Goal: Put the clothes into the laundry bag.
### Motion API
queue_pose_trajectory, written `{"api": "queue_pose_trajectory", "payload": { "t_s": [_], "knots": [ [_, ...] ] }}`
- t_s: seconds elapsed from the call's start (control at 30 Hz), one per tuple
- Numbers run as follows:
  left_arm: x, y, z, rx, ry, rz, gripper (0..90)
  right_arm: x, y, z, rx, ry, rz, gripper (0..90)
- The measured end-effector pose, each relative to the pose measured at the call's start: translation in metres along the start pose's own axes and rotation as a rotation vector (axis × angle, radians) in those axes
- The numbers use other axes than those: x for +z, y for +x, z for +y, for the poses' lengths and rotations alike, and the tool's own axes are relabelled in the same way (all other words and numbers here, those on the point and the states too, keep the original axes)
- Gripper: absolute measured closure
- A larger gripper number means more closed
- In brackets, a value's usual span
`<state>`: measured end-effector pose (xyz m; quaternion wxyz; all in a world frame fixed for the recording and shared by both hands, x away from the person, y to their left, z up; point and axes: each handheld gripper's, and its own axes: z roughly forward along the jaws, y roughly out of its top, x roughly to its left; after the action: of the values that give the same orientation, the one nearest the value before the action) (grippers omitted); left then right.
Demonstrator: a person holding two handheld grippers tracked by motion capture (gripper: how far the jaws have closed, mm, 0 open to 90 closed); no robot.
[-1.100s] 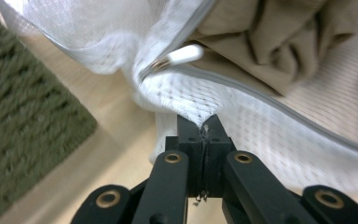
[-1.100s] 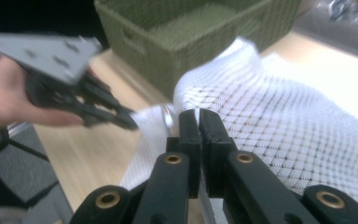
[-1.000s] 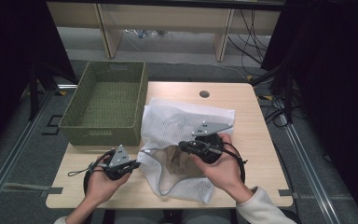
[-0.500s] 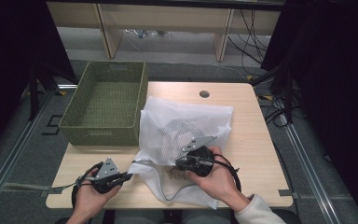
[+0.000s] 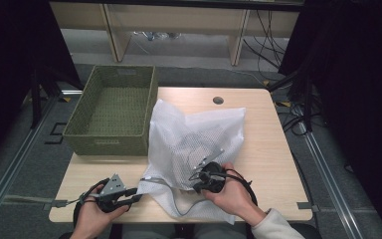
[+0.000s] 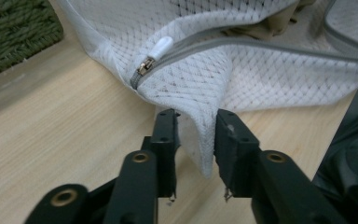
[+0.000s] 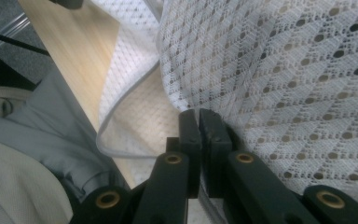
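The mesh laundry bag [image 5: 194, 144] is lying on the tabletop [image 5: 263, 144], just beside the green basket [image 5: 112, 112]. The right gripper [image 7: 198, 114], jaws pressed together, is pinching the bag's mesh. The left gripper [image 6: 195, 122] jaws have just been opening; a bag corner is hanging between them, below the zipper pull [image 6: 154, 53]. Releasing well means withdrawing slowly without snagging mesh.

A lab-style recording space. A small light wooden table [image 5: 268, 129] stands on grey floor between metal floor rails [image 5: 10, 169], with black curtains [image 5: 358, 74] at both sides. Loose cables [image 5: 273, 45] trail under a plain wooden bench [image 5: 179, 20] at the far end.
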<state>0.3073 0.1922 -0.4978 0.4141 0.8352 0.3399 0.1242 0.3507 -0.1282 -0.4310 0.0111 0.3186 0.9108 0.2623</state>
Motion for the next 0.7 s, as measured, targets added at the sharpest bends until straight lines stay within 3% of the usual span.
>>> {"api": "queue_pose_trajectory", "payload": {
  "t_s": [0.03, 0.07, 0.1, 0.17, 0.2, 0.23, 0.27, 0.3, 0.4, 0.43, 0.47, 0.53, 0.6, 0.67, 0.7],
  "knots": [
    [-0.001, 0.002, 0.002, -0.008, 0.004, -0.003, 64.6, 0.002, 0.001, -0.001, 0.004, 0.001, -0.003, 89.3],
    [0.0, 0.004, 0.004, 0.011, -0.007, -0.005, 62.9, 0.003, 0.001, -0.002, 0.0, 0.003, -0.002, 89.3],
    [0.003, 0.004, 0.005, -0.024, -0.019, 0.0, 61.3, 0.004, 0.003, -0.002, -0.005, -0.001, 0.0, 89.3],
    [0.004, 0.005, 0.006, -0.019, -0.019, 0.004, 60.7, 0.005, 0.005, -0.002, -0.007, -0.008, 0.0, 89.3],
    [0.004, 0.009, 0.008, 0.006, 0.005, 0.006, 60.0, 0.006, 0.006, -0.002, -0.018, -0.003, 0.006, 89.3],
    [0.009, 0.011, 0.01, -0.009, 0.01, 0.02, 60.2, 0.007, 0.006, -0.002, -0.016, 0.005, 0.01, 89.3],
    [0.011, 0.014, 0.011, 0.01, 0.013, 0.017, 60.4, 0.008, 0.005, -0.003, -0.017, 0.012, 0.01, 89.3],
    [0.013, 0.014, 0.012, -0.01, 0.028, 0.015, 60.7, 0.009, 0.005, -0.003, -0.013, 0.018, 0.013, 89.3],
    [0.018, 0.014, 0.015, 0.009, 0.033, 0.012, 62.2, 0.014, 0.002, -0.006, -0.004, 0.048, 0.009, 89.3],
    [0.018, 0.015, 0.017, 0.024, 0.032, 0.013, 62.2, 0.015, 0.001, -0.007, 0.004, 0.059, 0.001, 89.3],
    [0.019, 0.013, 0.017, 0.002, 0.025, 0.016, 62.2, 0.016, 0.0, -0.007, 0.012, 0.077, -0.009, 89.4],
    [0.017, 0.013, 0.019, 0.011, 0.023, 0.014, 62.2, 0.017, -0.005, -0.009, 0.02, 0.094, -0.019, 89.3],
    [0.017, 0.012, 0.019, -0.008, -0.004, 0.009, 62.0, 0.019, -0.009, -0.01, 0.04, 0.112, -0.027, 89.3],
    [0.016, 0.014, 0.019, 0.015, -0.008, 0.014, 60.7, 0.021, -0.014, -0.012, 0.041, 0.12, -0.051, 89.3],
    [0.016, 0.013, 0.019, -0.005, -0.026, 0.013, 59.8, 0.02, -0.015, -0.012, 0.038, 0.121, -0.053, 89.3]
  ]
}}
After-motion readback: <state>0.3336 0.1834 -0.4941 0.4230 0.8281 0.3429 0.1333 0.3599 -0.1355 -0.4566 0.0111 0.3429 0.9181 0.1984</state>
